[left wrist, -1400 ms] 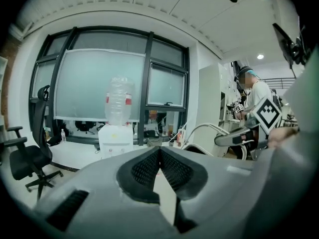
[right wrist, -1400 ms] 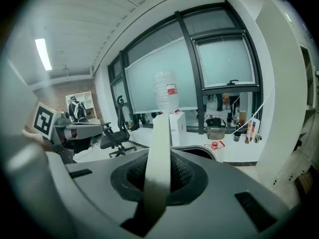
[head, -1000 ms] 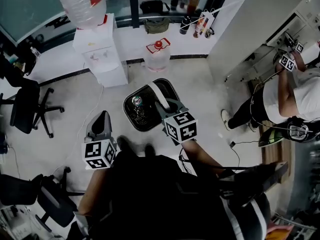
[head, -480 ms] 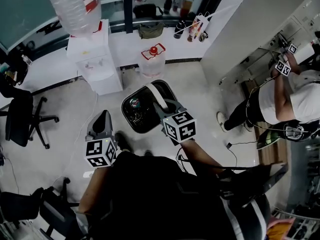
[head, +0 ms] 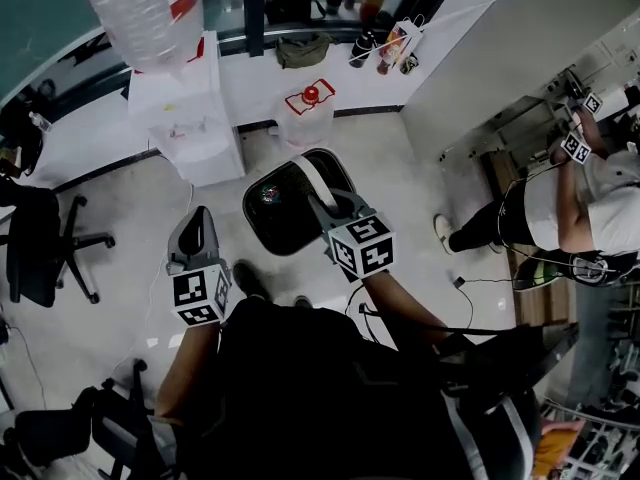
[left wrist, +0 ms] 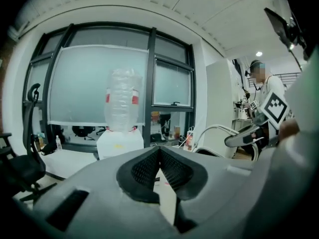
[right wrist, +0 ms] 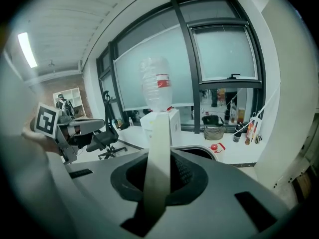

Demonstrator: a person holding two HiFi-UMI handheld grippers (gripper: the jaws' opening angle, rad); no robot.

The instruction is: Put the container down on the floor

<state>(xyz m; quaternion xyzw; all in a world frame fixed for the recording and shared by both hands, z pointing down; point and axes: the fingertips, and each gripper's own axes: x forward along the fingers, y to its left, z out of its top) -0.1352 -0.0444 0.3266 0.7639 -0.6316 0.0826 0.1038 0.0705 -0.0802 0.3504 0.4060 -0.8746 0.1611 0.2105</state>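
Two claws show, one busy and one idle. The right claw (right wrist: 158, 173) is clamped on the flat white strap handle (right wrist: 160, 133) of the round black container (head: 290, 233). The strap rises straight up between the ribbed pads. The left claw (left wrist: 159, 158) has its pads pressed together with nothing in them. It is held off to the container's left, well apart from it.

The container is in front of the person's dark shoes (head: 250, 283), over the pale grey floor (head: 130, 218). Something small and multicoloured lies inside near its far wall. No view shows whether its base touches the floor.

Beyond its far rim, a small clear water jug with a red cap (head: 308, 113) stands against the wall's dark skirting. To the far left of that, a white box-shaped water dispenser (head: 190, 133) carries a large clear upturned bottle (head: 150, 8).

The floor left of the container is bare as far as a black swivel office chair (head: 35, 243). To the right it is bare up to the corner of a white wall block (head: 480, 58). Past that corner are another person's foot (head: 443, 230) and a thin black cable (head: 470, 293) lying on the floor.
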